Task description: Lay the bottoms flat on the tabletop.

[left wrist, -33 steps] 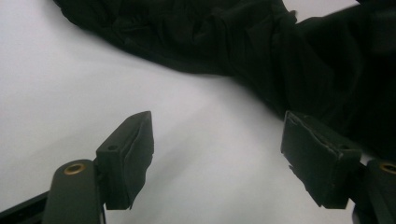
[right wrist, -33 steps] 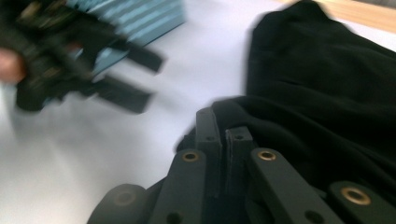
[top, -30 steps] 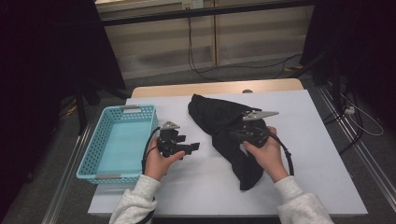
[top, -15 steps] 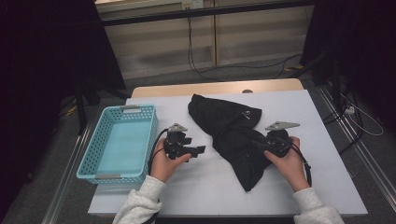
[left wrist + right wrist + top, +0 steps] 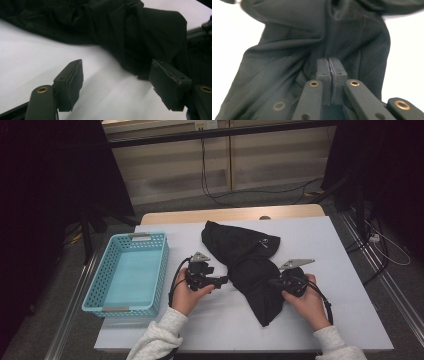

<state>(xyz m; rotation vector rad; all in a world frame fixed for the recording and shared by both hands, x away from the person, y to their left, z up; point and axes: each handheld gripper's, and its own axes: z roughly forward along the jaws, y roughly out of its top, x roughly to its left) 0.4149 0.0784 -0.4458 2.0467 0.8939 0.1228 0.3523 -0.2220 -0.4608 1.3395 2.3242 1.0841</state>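
A black garment (image 5: 245,265) lies crumpled in the middle of the white table (image 5: 325,240). My right gripper (image 5: 274,282) is at its right edge, low on the cloth. In the right gripper view its pads have just been closing and now meet (image 5: 331,62), with folds of the garment (image 5: 287,37) drawn in to their tips. My left gripper (image 5: 222,281) points at the garment's left edge. In the left gripper view it stands open (image 5: 117,80) over bare table, with the garment (image 5: 130,32) just beyond the jaws and nothing between them.
A light blue plastic basket (image 5: 95,295) stands at the table's left side, beside my left hand. A wooden strip (image 5: 230,214) runs along the far edge of the table. Cables lie on the floor behind it.
My right hand came off the top of the garment, swung out to the right and settled lower at its right edge. My left hand moved right, closer to the garment.
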